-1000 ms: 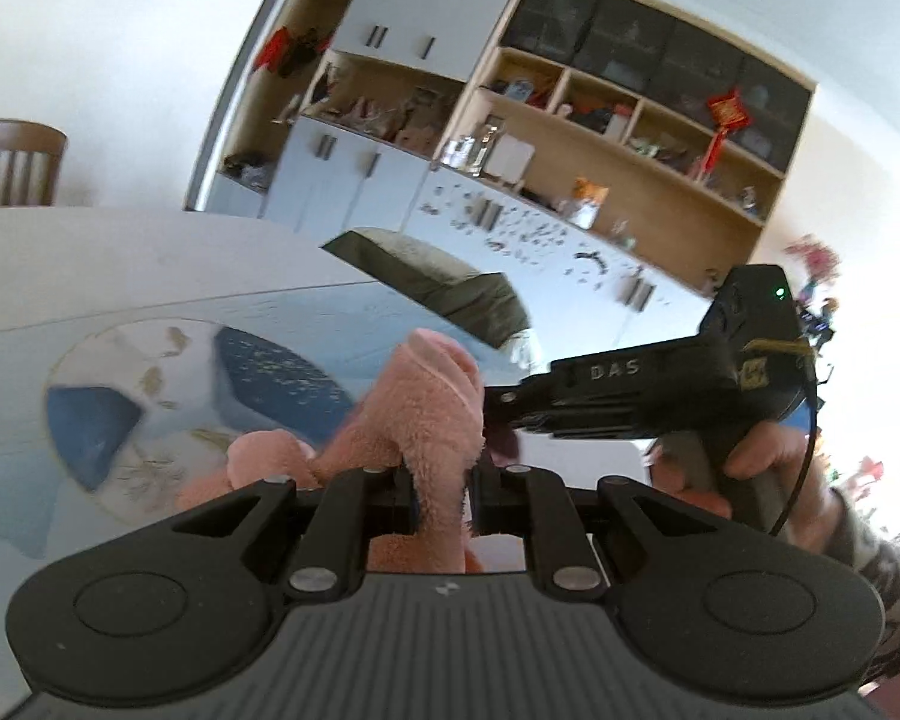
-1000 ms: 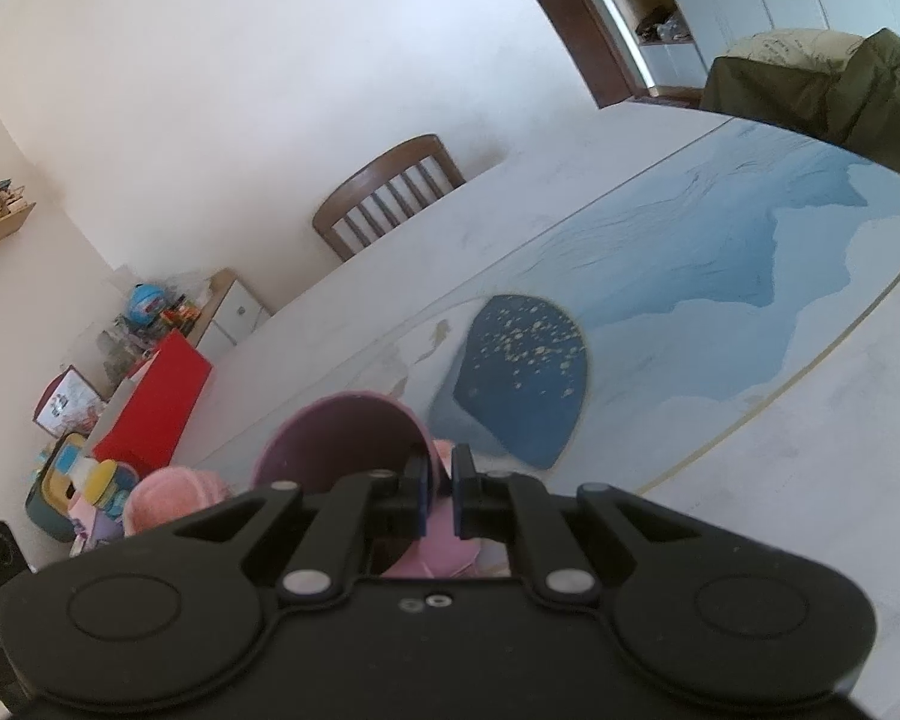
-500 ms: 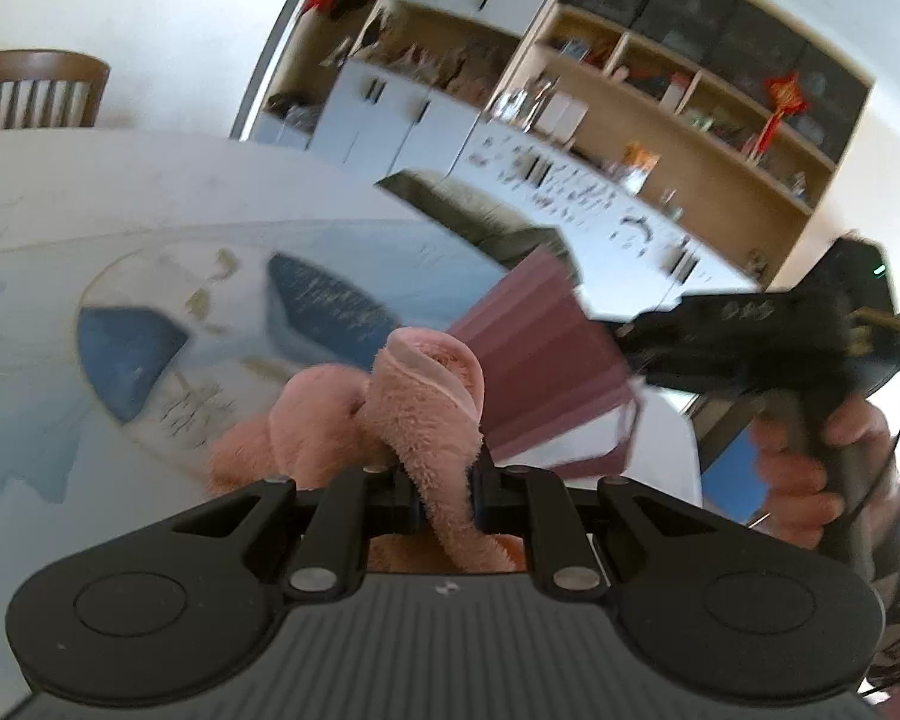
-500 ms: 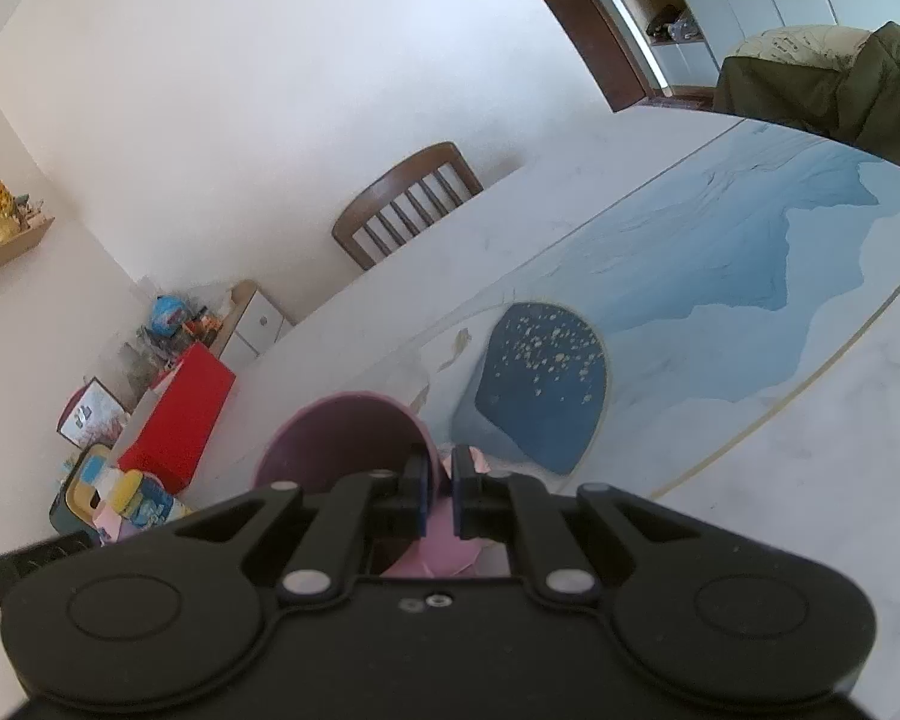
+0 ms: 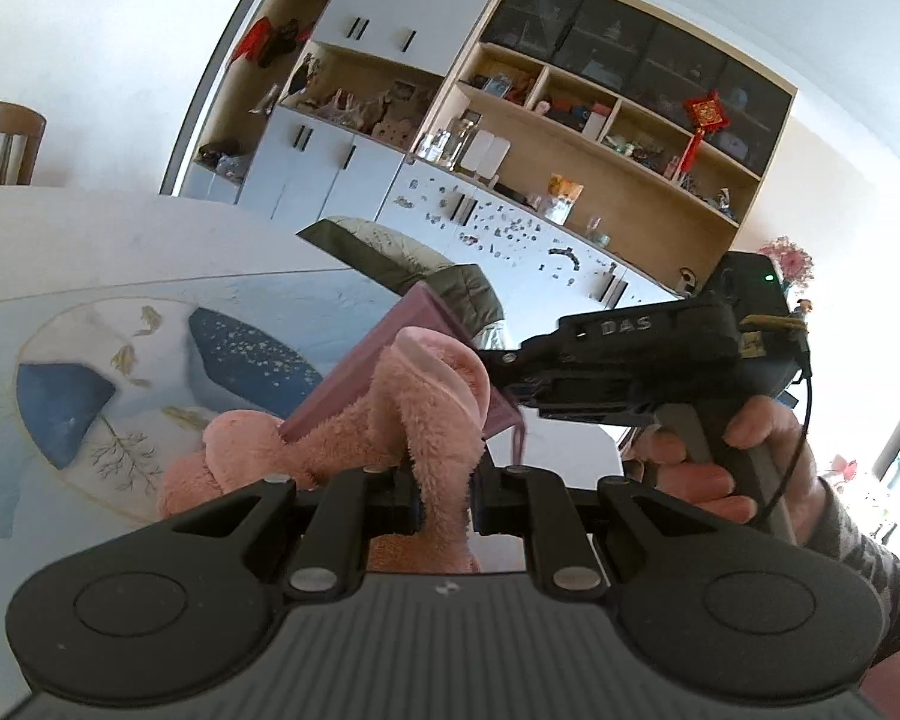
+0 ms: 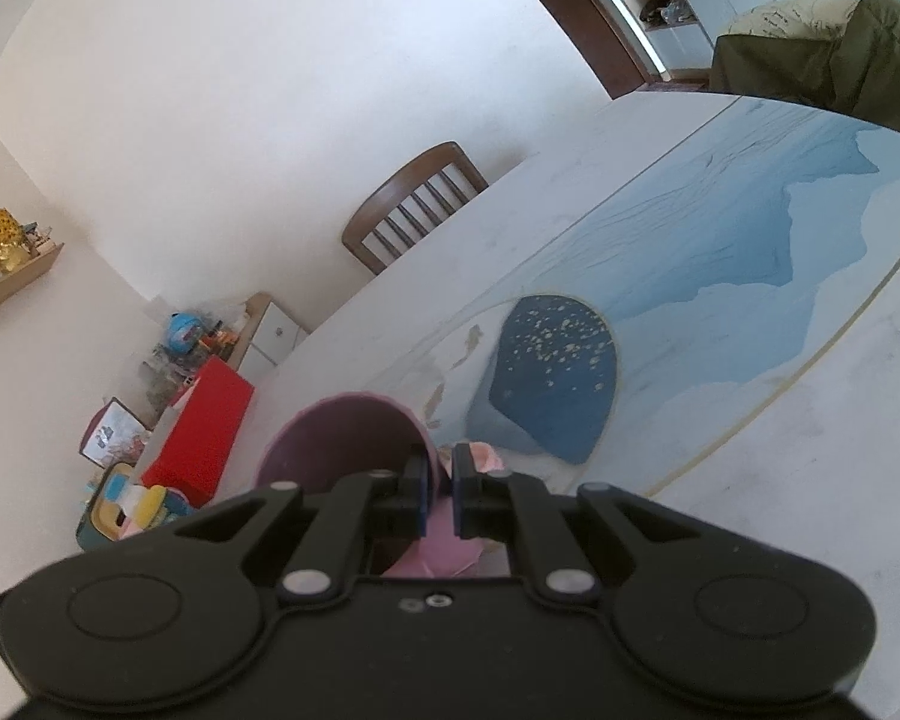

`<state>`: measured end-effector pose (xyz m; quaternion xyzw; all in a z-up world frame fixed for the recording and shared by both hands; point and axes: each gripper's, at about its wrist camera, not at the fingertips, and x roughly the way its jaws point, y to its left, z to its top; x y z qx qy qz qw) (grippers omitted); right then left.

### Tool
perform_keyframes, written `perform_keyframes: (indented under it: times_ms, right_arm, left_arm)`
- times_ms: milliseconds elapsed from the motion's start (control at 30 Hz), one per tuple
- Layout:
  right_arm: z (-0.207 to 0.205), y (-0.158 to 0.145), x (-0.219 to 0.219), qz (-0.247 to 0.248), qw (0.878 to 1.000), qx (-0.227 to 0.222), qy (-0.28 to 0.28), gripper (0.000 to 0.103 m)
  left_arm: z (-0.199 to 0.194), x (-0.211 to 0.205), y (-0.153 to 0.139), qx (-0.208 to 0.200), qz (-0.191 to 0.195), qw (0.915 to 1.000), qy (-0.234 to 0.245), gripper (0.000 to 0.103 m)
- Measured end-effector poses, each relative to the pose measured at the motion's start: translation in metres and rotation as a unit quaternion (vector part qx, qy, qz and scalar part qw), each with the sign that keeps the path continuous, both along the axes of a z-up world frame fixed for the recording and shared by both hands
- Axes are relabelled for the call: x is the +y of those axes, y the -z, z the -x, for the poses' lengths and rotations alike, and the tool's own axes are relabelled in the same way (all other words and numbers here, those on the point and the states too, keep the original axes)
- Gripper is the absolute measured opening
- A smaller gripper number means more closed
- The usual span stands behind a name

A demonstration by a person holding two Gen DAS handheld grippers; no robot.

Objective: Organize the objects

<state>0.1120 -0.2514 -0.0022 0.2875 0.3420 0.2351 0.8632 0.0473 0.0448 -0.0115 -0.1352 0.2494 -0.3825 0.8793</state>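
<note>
Pink plush toy [image 5: 426, 420] upright in left jaws; right jaws pinch tilted purple cup [image 6: 342, 444] rim.

A fluffy pink plush toy [image 5: 354, 450] is hanging above the table, touching a tilted purple cup [image 6: 342, 444] held by its rim.

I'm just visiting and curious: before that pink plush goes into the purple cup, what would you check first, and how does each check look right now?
1. Left gripper grips the pink plush toy: ok, fingers pinch a fold of it.
2. Right gripper holds the purple cup: ok, fingers clamp its rim.
3. Cup mouth faces the toy: cannot tell, the toy hides the opening in the left wrist view.
4. Cup inside is free: ok for the part that the right wrist view shows.
5. Toy close to the cup: ok, they overlap in the left wrist view.
6. Whole toy will fit: cannot tell.
</note>
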Motion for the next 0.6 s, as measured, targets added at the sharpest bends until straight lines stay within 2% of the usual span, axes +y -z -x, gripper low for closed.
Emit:
perform_keyframes:
  times_ms: [167, 267, 333, 400, 467, 567, 600]
  right_arm:
    - [0.003, -0.003, -0.004, -0.008, 1.0, -0.003, -0.002, 0.007]
    - [0.006, -0.007, -0.007, -0.01, 1.0, -0.009, -0.002, 0.007]
    - [0.006, -0.007, -0.009, -0.013, 1.0, -0.009, 0.0, 0.007]
    - [0.007, -0.007, -0.012, -0.009, 1.0, -0.012, 0.006, 0.007]
    - [0.007, -0.008, -0.014, 0.001, 1.0, -0.015, 0.017, 0.007]
    - [0.005, -0.007, -0.017, 0.01, 0.999, -0.013, 0.029, 0.007]
    - [0.005, -0.007, -0.018, 0.01, 0.999, -0.013, 0.03, 0.007]
  left_arm:
    - [-0.007, 0.002, 0.006, 0.009, -0.019, 0.9996, -0.021, 0.014]
    - [-0.017, 0.002, 0.014, 0.035, -0.036, 0.9979, -0.04, 0.014]
    - [-0.024, 0.0, 0.02, 0.055, -0.061, 0.9951, -0.056, 0.014]
    - [-0.026, -0.004, 0.024, 0.058, -0.085, 0.9922, -0.07, 0.014]
    - [-0.021, -0.008, 0.02, 0.044, -0.099, 0.9911, -0.078, 0.014]
    - [-0.007, -0.025, 0.008, -0.002, -0.16, 0.9822, -0.097, 0.014]
    - [-0.001, -0.03, 0.003, -0.021, -0.17, 0.9804, -0.097, 0.014]
